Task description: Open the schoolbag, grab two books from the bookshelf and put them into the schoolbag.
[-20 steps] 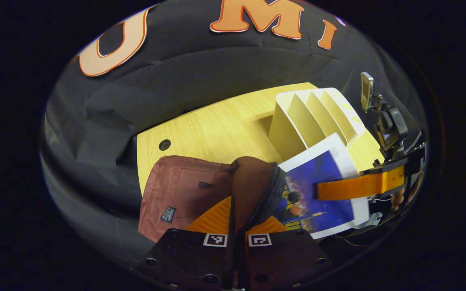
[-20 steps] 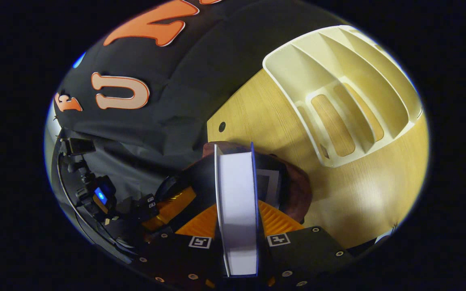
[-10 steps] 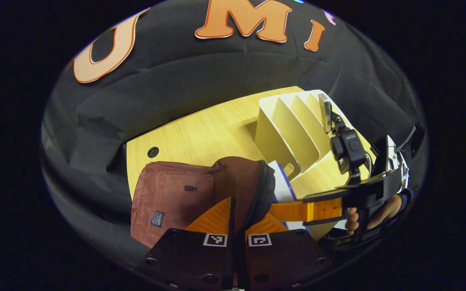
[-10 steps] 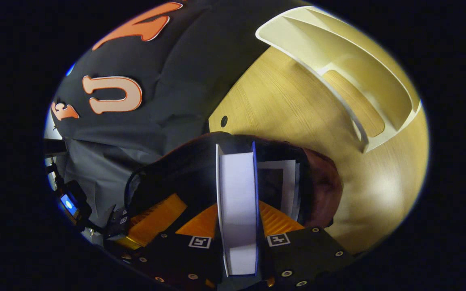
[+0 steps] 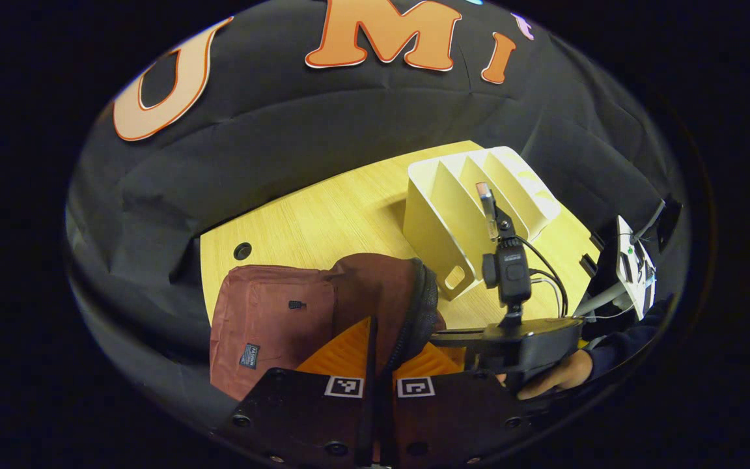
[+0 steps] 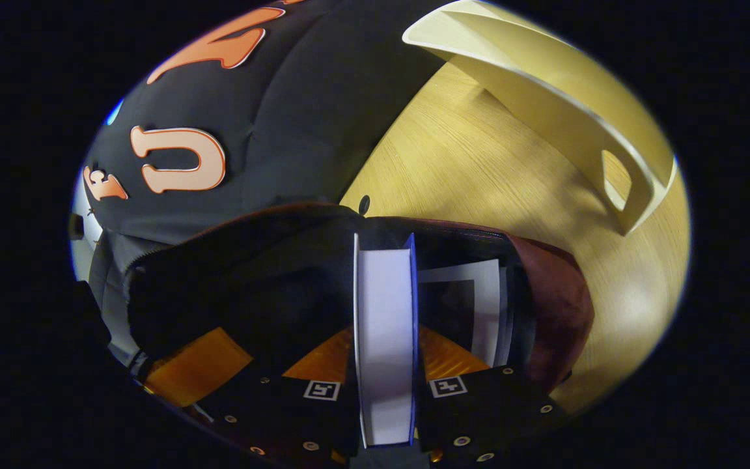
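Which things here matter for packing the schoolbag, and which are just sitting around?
Part of the job:
- schoolbag, mouth held open by the left gripper
- book in the right gripper, going in
- second book already inside
- bookshelf

Just around:
- table
- white device at the table's edge

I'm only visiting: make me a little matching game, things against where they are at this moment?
Things:
1. blue-edged white book
2. maroon fabric schoolbag
3. cream plastic bookshelf
4. black-and-white second book

Places:
A. standing on the wooden table, its slots vacant
B. clamped between the right gripper fingers
C. already inside the bag
D. mouth edge pinched by the left gripper

Pairs: 1-B, 2-D, 3-A, 4-C
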The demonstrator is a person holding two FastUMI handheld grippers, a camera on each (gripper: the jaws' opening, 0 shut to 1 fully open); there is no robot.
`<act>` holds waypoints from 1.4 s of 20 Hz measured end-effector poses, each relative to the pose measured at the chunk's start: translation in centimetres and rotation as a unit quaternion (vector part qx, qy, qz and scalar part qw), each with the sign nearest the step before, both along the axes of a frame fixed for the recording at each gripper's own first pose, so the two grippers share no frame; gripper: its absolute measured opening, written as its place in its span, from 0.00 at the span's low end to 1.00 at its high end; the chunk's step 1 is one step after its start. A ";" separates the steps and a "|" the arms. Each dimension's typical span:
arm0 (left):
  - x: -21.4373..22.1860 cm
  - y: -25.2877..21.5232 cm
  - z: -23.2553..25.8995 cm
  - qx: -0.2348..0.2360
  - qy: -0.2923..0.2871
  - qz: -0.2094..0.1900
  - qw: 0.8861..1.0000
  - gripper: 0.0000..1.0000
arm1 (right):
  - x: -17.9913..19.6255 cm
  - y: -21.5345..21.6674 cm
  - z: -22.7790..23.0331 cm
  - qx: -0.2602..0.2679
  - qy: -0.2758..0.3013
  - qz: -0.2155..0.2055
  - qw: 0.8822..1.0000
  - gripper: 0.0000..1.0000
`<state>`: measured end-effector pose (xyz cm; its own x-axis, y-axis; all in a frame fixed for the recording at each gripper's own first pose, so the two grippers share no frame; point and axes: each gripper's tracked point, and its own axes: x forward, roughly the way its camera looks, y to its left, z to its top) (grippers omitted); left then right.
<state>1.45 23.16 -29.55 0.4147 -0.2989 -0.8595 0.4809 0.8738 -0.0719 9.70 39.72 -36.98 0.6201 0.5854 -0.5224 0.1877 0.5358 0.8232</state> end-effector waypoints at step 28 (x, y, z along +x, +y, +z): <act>-2.3 -24.7 6.4 -0.098 -0.125 0.128 0.979 0.98 | -5.5 -36.6 15.6 -0.276 -0.210 -0.016 0.938 0.97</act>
